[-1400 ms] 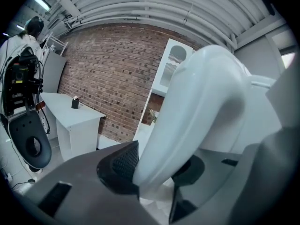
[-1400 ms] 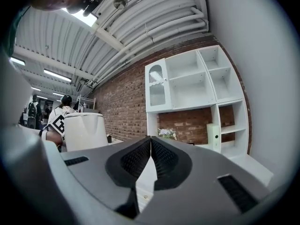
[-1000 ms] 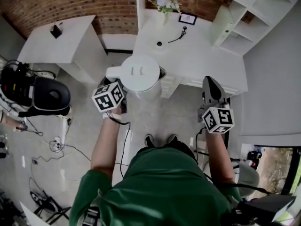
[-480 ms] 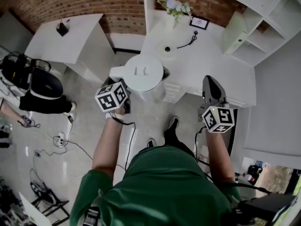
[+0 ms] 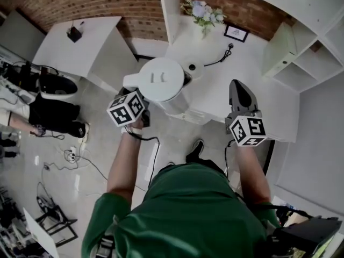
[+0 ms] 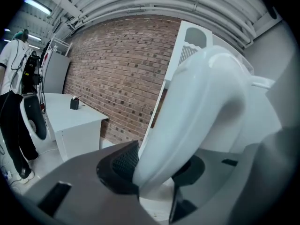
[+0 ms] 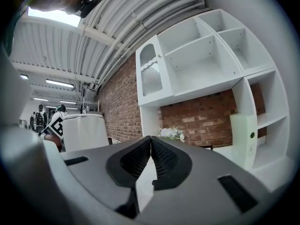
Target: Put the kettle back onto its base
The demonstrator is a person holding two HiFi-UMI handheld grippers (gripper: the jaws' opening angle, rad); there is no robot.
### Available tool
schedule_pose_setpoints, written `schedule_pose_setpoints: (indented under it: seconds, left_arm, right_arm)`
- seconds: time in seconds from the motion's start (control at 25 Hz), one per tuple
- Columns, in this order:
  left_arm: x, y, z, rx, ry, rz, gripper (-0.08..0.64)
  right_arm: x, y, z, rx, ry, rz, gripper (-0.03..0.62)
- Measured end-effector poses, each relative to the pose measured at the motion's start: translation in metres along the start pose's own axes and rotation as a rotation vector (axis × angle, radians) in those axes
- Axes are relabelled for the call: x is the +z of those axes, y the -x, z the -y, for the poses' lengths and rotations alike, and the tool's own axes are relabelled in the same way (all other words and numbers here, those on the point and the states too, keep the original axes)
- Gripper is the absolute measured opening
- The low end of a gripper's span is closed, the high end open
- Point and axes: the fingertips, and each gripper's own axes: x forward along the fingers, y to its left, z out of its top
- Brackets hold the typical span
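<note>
The white kettle hangs in the air at the near left edge of the white counter. My left gripper is shut on its curved handle, and the dark pads press both sides of it. The small round base sits on the counter just right of the kettle, with a black cable running to the back. My right gripper is over the counter's front edge, shut and empty, its pads meeting. The kettle's body shows at the left of the right gripper view.
A vase of flowers and a small picture frame stand at the counter's back. White shelving rises at the right. A second white table stands to the left, and a person and floor cables lie further left.
Both grippers and the kettle have moved forward toward the counter. The kettle now hangs right beside the round base, and my right gripper has reached over the counter's front edge.
</note>
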Motion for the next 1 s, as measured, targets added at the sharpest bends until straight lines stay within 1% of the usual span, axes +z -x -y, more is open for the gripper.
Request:
schedule_pose_setpoints:
  seconds: [0.12,0.28,0.44,0.76,0.88,1.0]
  left_arm:
    - [0.007,-0.022,0.012,0.017,0.003,0.001,0.166]
    - [0.016,-0.050,0.030,0.035,-0.015,0.010,0.166]
    - [0.019,-0.079,0.043,0.049,-0.017,0.014,0.166]
    - [0.011,-0.145,0.048,0.038,-0.006,-0.033,0.166]
    - [0.008,-0.171,0.042,0.023,-0.022,-0.042,0.167]
    - [0.006,-0.197,0.040,0.011,-0.058,-0.043,0.167]
  right_arm:
    - [0.004,-0.019,0.022,0.019,-0.004,0.001,0.021]
    - [0.007,-0.039,0.049,0.041,-0.009,0.004,0.021]
    - [0.004,-0.053,0.072,0.046,-0.017,-0.005,0.021]
    - [-0.019,-0.084,0.105,0.007,-0.043,-0.059,0.021]
    - [-0.028,-0.098,0.112,-0.017,-0.038,-0.081,0.021]
    - [-0.032,-0.110,0.119,-0.044,-0.028,-0.109,0.021]
